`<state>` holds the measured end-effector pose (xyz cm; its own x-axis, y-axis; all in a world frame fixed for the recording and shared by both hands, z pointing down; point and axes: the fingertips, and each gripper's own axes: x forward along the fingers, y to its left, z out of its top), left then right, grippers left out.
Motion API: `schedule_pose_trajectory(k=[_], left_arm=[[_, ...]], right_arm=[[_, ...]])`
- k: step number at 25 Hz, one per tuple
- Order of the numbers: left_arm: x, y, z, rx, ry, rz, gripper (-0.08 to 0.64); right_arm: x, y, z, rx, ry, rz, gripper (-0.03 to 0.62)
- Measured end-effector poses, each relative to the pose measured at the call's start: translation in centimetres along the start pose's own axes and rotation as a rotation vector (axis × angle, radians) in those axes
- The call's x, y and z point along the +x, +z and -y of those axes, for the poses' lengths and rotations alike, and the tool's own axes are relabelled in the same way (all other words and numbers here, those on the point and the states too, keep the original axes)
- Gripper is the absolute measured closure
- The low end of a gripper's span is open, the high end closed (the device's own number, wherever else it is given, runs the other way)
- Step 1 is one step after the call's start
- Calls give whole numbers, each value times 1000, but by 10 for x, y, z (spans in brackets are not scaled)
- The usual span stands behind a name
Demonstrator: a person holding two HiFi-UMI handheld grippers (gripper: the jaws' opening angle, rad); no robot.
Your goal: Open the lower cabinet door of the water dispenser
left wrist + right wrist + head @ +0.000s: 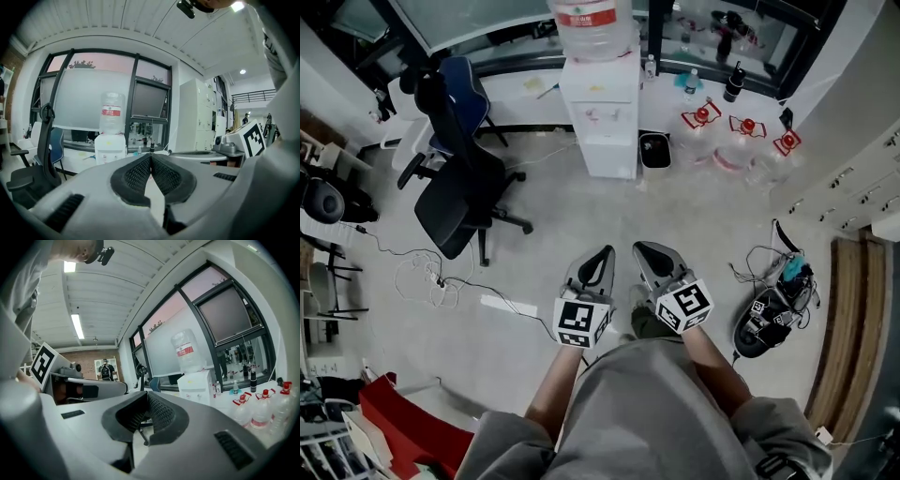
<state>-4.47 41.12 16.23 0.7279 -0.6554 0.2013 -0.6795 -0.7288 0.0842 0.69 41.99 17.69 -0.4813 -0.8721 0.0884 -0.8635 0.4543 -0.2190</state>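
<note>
Across open floor [572,211] from the water dispenser [602,122], left claw [603,253] and right claw [641,248] are pressed together, empty.

Water dispenser [600,117], office chair [461,195] near it

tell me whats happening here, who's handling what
A person holds a left gripper and a right gripper out in front, side by side. Both are shut with nothing between the jaws. The water dispenser stands ahead, well apart from them, and its lower cabinet door looks closed and untouched. An office chair sits off to its left.
</note>
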Motion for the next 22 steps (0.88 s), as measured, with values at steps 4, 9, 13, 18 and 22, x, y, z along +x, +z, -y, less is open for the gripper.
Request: schedule_pose_trajectory(k=[4, 9, 13, 18, 22], left_arm=[[33, 8, -9, -1, -6, -21, 551], [70, 12, -20, -7, -3, -34, 551], [93, 18, -31, -12, 12, -36, 551], [108, 14, -43, -18, 22, -50, 551], [121, 13, -65, -28, 29, -53, 551]], right_arm=[[20, 8, 29, 17, 9, -2, 580], [40, 14, 62, 53, 15, 2, 578], [53, 16, 81, 68, 20, -3, 580], [67, 9, 94, 92, 19, -19, 580], [89, 4, 98, 95, 26, -49, 578]])
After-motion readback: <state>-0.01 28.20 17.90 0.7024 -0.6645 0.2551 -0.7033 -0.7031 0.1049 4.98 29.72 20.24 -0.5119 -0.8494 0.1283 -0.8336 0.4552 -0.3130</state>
